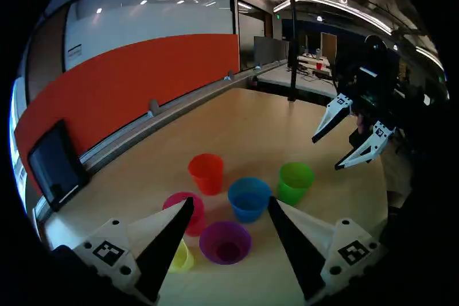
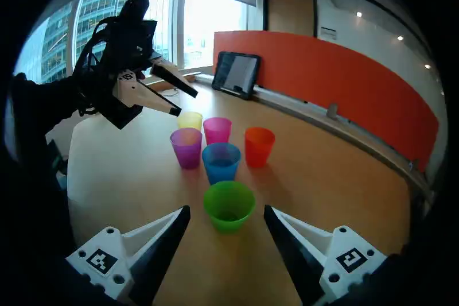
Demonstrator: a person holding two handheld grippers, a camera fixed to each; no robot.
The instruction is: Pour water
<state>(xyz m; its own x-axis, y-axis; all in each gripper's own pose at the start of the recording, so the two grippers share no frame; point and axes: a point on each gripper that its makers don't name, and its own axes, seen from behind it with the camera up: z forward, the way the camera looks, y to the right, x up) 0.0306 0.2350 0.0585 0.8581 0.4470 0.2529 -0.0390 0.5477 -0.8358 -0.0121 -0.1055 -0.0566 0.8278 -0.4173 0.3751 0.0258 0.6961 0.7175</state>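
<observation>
Got the right gripper spread wide, gripping nothing, green cup upright dead ahead in line with its fingers, nearest of the bunch. Same with the left gripper: apart and empty, hovering over the purple cup with the blue cup just beyond. Also pink cup, orange cup and yellow cup packed close on the wooden table, so probably tight for lifting and tipping one without knocking a neighbour. Can't tell which cup holds water
</observation>
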